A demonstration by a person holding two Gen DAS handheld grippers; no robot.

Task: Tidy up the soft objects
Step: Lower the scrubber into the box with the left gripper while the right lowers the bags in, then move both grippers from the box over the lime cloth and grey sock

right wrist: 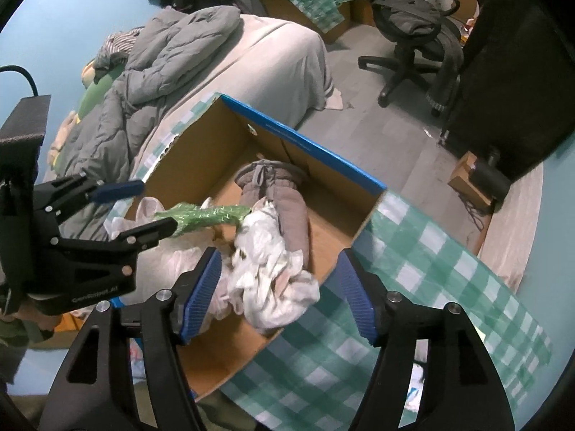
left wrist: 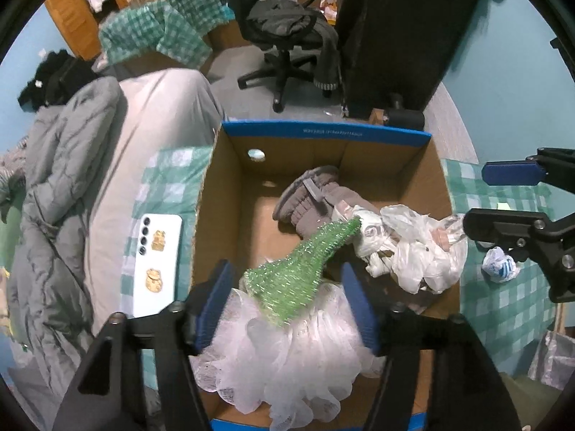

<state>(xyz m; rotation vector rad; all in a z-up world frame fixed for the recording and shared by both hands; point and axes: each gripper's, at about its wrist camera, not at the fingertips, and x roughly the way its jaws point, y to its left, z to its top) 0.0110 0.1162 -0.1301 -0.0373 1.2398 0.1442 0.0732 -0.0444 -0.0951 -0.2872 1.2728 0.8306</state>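
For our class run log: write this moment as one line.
left gripper: open over white mesh puff | right gripper: open, empty | cardboard box: green tinsel cone, grey garment

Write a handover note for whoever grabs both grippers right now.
Left gripper: open, over the near end of the box, holding nothing; the green tinsel and white loofah lie between its fingers.
Right gripper: open, empty, over the box's right edge, above the plastic bags.
Done: the grey garment, bags, tinsel and loofah are in the box.
Left: a small white-and-blue crumpled bag lies on the checked cloth right of the box. The phone to the left is not soft; leave it.
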